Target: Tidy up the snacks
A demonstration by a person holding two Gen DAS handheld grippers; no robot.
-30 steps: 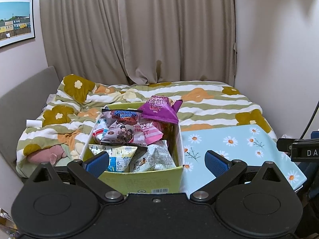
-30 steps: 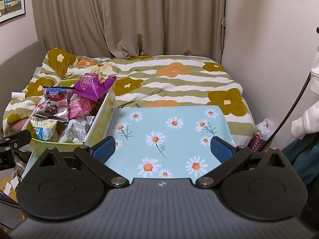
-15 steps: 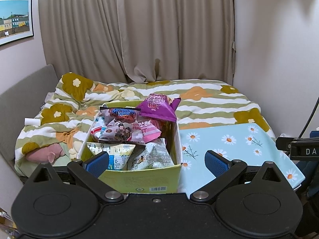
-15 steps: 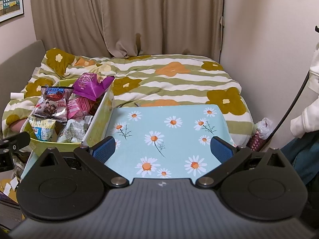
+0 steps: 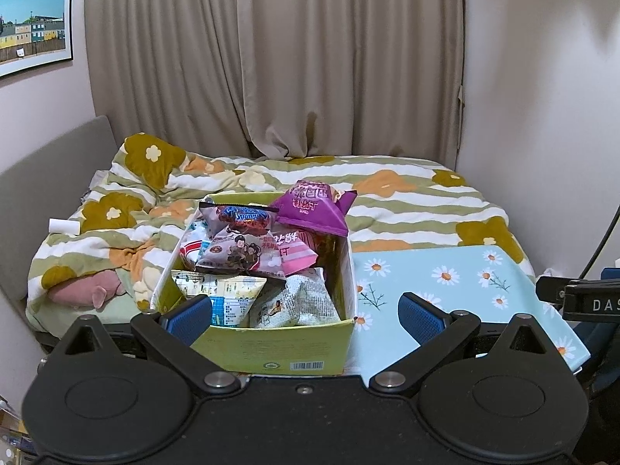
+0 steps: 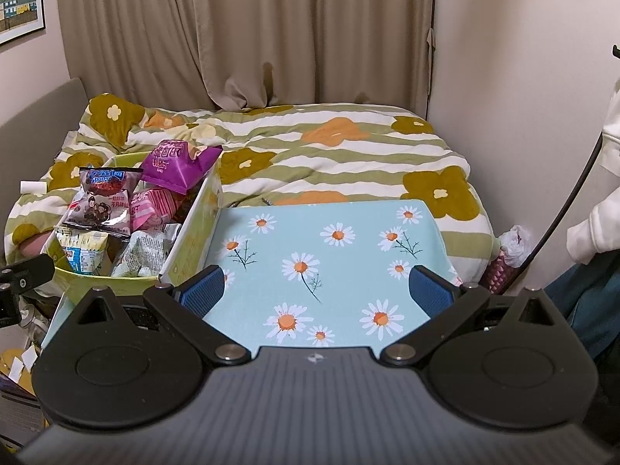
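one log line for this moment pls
stage: pre-grasp | left gripper: open, empty, facing green snack box | right gripper: open, empty, over daisy mat | purple bag: atop the pile

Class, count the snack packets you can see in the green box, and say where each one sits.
7: purple packet at the back, Sponge bag, cartoon bag, pink packet, red-white packet left, carton-print packet and white newsprint bag in front. More may be buried.

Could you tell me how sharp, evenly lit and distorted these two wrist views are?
Left wrist view: sharp on the snack box, soft indoor light, no glare; fisheye bends the curtain and darkens the top corners. Right wrist view: equally sharp on the daisy-print board, even light, only faint shadows; the walls bow outward at the edges.
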